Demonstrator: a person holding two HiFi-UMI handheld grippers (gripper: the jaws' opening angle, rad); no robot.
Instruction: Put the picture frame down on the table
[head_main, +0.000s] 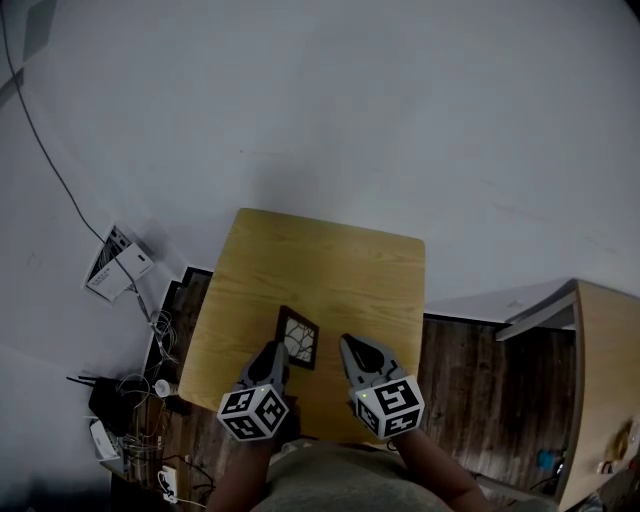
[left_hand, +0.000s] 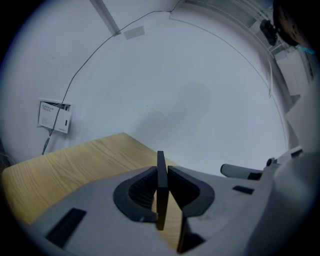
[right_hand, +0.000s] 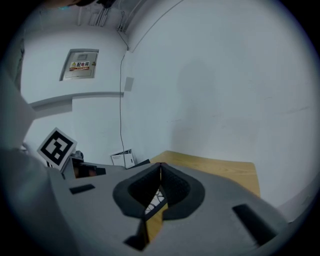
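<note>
Seen from above, a small dark picture frame (head_main: 298, 337) with a branching pattern is near the middle of the wooden desk's (head_main: 330, 265) near edge. The left gripper (head_main: 277, 352) is clamped on the frame's left side, seemingly bearing its weight for the set-down; whether it touches the wood is unclear. The right gripper (head_main: 348, 346), jaws pressed together on nothing, hovers just beside it, probably spare

**Colours and Patterns at the Table**

The table (head_main: 320, 262) is showing pale yellow wood grain. The picture frame (head_main: 298, 337) is showing a black border around a white, dark-lined picture. The grey left gripper (head_main: 277, 350) and right gripper (head_main: 346, 344) are wearing black-and-white square markers (head_main: 253, 412). The floor (head_main: 480, 385) is showing dark brown planks.
</note>
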